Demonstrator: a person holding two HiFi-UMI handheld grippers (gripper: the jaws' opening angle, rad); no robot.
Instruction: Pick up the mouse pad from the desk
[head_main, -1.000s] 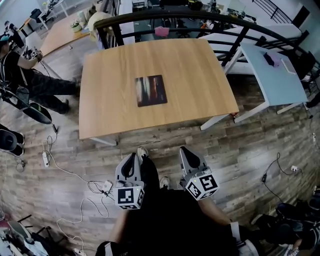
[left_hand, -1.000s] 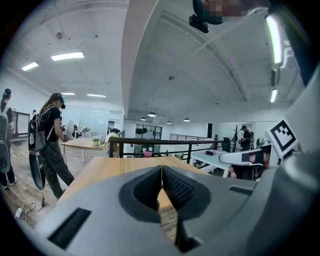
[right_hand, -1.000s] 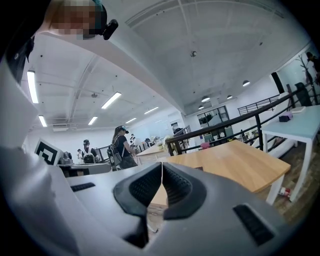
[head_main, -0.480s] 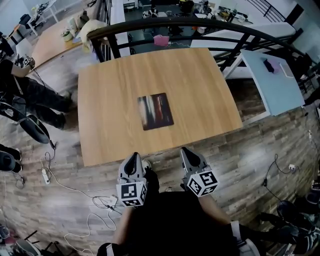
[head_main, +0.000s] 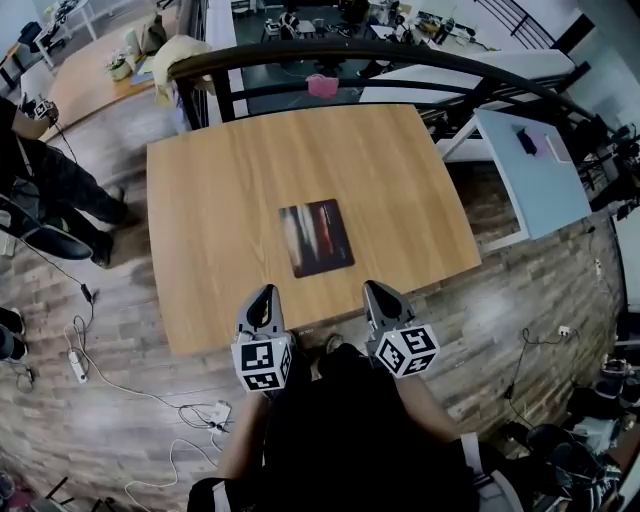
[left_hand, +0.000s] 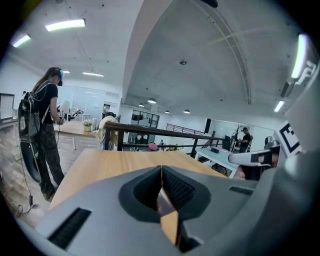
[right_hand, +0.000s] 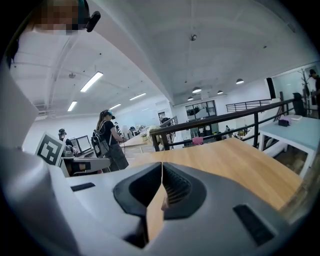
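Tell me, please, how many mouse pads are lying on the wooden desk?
1. The mouse pad lies flat near the middle of the wooden desk, a little toward its near edge. Nearly the whole desk top is in view, so none should be hidden.

I can read no word, brand or number anywhere: the white cubes (head_main: 262, 365) on my left gripper (head_main: 262, 295) and right gripper (head_main: 378, 291) bear only black square marker patterns.

An open-plan office or lab: wooden desk (head_main: 230, 200), computer monitors (right_hand: 82, 144), strip ceiling lights (left_hand: 65, 24), black railing (head_main: 400, 50)
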